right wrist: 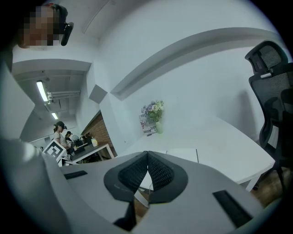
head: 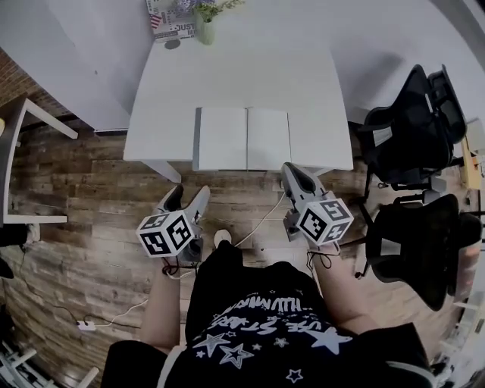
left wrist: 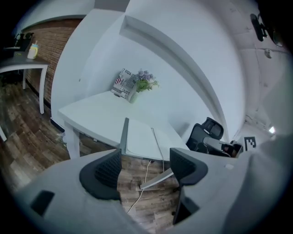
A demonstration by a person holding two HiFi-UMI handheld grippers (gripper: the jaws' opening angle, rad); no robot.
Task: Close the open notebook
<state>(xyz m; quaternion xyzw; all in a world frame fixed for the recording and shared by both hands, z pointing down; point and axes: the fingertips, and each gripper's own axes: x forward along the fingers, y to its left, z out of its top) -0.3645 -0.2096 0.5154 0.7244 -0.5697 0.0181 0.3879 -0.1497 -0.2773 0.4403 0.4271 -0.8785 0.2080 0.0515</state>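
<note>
An open notebook with blank white pages lies flat at the near edge of the white table. Its grey cover edge shows at the left. The left gripper view has the notebook ahead of the jaws, and in the right gripper view a page of the notebook peeks over the jaws. My left gripper hovers over the floor short of the table, open and holding nothing. My right gripper sits just below the notebook's right corner, shut with nothing between its fingers.
A vase of flowers and a printed card stand at the table's far edge. Two black office chairs crowd the right side. A white side table is at the left. A cable runs across the wooden floor.
</note>
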